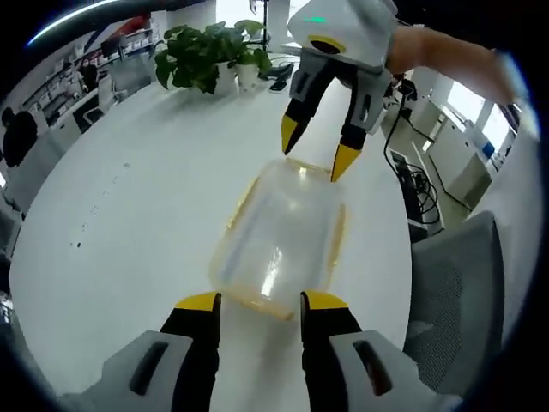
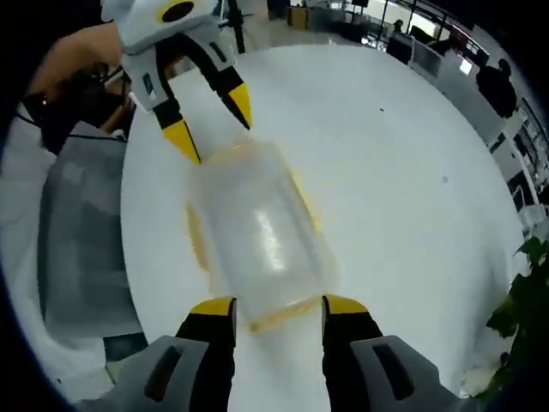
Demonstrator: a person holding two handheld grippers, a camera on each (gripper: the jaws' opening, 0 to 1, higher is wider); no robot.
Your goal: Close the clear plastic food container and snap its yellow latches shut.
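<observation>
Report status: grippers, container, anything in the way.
Left gripper open at one end of the container. Right gripper open at the opposite end. Lid sits on the container; latch state unclear. White table bare around it.

A broad white round-edged counter (image 1: 129,197) spans both views. At about eleven o'clock in the left gripper view, leafy green potted plants (image 1: 210,53) in white pots stand near its far edge. A grey mesh-backed office chair (image 1: 459,292) sits at four o'clock, just off the counter. Black cables (image 1: 420,184) trail, possibly across the floor, at two o'clock.
</observation>
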